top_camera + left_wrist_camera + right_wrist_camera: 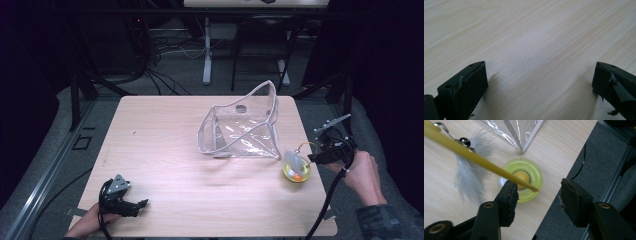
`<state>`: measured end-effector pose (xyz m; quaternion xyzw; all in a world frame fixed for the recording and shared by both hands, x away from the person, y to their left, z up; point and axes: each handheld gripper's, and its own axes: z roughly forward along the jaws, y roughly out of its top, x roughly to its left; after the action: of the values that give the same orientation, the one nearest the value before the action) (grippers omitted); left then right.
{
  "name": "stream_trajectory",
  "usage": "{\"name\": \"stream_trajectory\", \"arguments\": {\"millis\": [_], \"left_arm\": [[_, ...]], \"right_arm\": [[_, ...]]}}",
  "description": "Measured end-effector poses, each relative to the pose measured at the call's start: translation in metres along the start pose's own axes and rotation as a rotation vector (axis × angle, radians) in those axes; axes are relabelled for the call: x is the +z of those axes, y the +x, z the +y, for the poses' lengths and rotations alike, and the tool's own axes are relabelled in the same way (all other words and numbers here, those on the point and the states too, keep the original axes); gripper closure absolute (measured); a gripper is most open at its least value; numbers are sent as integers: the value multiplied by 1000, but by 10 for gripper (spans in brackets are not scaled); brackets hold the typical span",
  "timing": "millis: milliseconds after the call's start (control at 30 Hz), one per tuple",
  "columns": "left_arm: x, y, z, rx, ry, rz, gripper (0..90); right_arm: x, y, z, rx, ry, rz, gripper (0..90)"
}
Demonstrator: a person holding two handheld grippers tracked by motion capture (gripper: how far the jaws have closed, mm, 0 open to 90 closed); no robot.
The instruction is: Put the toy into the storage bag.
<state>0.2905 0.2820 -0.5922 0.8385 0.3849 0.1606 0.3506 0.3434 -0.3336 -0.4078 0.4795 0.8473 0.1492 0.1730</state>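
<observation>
Just ahead of the right gripper (537,193), at the worktop's (165,150) right edge, sits a round yellow-green toy (522,179) with an orange-yellow centre. A thin yellow stick (471,155) slants across the right gripper view from the upper left, and its tip ends between the two black jaws, close by the left one. Whether the pads press on the stick I cannot tell; the jaws stand about half apart, with a clear gap on the right side. A white feather (471,180) and a small dark bell (464,141) hang from the stick beside the toy, left of the jaws. Beyond the toy, farther from that gripper, lies a clear plastic pouch (242,127), standing open, its near corner just beside the toy. From above, the right gripper (320,156) is held by a hand (362,175) past the worktop's right edge.

Well apart, at the near left corner, the left gripper (142,203) rests low over bare wood, jaws spread wide with nothing between them.
</observation>
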Motion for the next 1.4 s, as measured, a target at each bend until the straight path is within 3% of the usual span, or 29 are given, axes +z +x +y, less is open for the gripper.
{"name": "stream_trajectory", "arguments": {"millis": [300,600,1067,1267,1400], "left_arm": [[0,0,0,2,0,-1,0],[0,0,0,0,0,0,0],[0,0,0,-1,0,0,0],[0,0,0,-2,-1,0,0],[0,0,0,-2,0,-1,0]], "right_arm": [[3,-2,14,-36,61,16,706],[3,-4,20,-44,90,7,856],[1,-2,33,-52,124,3,879],[-8,-3,42,-63,140,-6,878],[-13,-5,46,-69,138,14,878]]}}
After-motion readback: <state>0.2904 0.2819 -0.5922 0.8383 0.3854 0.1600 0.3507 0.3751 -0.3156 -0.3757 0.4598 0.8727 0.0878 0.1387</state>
